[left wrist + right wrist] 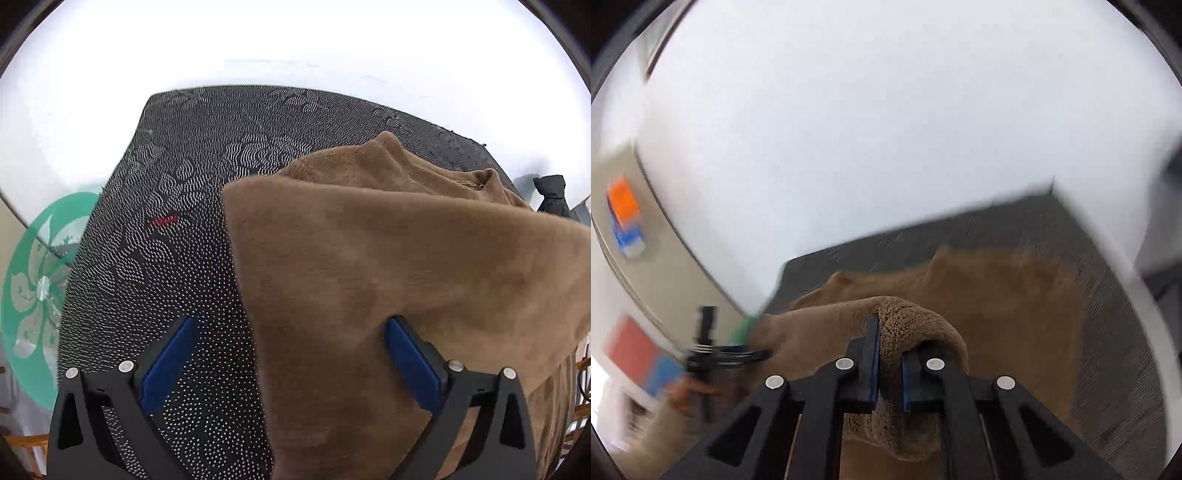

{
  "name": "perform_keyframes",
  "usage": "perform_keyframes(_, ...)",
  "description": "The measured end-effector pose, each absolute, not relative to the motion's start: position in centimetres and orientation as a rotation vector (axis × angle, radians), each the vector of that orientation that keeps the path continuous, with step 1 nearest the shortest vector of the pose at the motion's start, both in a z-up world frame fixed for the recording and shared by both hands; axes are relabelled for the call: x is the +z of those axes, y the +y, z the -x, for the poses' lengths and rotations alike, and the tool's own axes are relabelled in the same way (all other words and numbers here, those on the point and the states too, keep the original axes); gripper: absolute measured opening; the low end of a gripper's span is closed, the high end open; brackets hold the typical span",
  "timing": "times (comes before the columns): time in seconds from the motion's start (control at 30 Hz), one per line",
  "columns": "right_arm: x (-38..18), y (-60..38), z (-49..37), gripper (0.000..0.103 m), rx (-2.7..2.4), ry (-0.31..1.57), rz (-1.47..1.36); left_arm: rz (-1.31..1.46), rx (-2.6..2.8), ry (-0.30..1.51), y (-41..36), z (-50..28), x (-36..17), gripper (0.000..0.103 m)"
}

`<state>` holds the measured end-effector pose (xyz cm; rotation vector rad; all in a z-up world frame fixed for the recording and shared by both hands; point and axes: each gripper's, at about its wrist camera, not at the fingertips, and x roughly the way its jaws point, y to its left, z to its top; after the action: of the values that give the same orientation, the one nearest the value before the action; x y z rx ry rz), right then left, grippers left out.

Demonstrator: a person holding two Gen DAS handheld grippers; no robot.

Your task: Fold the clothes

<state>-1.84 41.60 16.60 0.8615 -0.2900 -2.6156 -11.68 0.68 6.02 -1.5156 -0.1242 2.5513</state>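
The brown fleece garment is draped over the patterned bench. Its edge is clamped in the right tongs; the left tongs stand apart beside it. The fold should be carried level, the slack side steadied.

text: none legible | labels: none | red mark on dark cloth: unreadable

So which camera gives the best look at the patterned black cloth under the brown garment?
The left wrist view: the patterned black cloth is sharp and mostly uncovered beside the brown garment. In the right wrist view it is blurred and largely hidden.
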Motion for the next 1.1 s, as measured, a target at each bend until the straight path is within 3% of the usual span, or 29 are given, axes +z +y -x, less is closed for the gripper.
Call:
perform_keyframes(0.13, 14.3, 39.3, 3.7, 0.009, -2.697, -0.054, -0.935, 1.532, 2.55, -0.129, 0.6, 11.8, 5.4, 0.102)
perform_keyframes(0.4, 8.0, 39.8, 5.9, 0.011, -2.667, -0.042, -1.189, 1.531, 2.555, -0.075, -0.1, 12.0, 5.2, 0.103)
perform_keyframes(0.5, 8.0, 40.8, 5.8, 0.031, -2.687, -0.045, -1.217, 1.527, 2.56, -0.061, 0.0, 11.9, 5.2, 0.103)
perform_keyframes(0.57, 8.5, 41.9, 5.4, 0.063, -2.744, -0.057, -1.212, 1.537, 2.561, -0.066, 0.0, 11.9, 5.2, 0.103)
perform_keyframes(0.73, 10.0, 41.9, 4.0, 0.065, -2.817, -0.019, -1.1, 1.482, 2.63, -0.044, 0.5, 11.4, 7.8, 0.103)
perform_keyframes(0.93, 12.3, 37.4, 3.4, 0.065, -2.894, 0.286, -0.962, 1.366, 2.603, 0.034, 4.5, 12.4, 9.6, 0.103)
perform_keyframes(1.1, 12.2, 36.2, 3.5, 0.065, -2.792, 0.171, -0.973, 1.46, 2.585, 0.083, 5.7, 14.3, 7.4, 0.103)
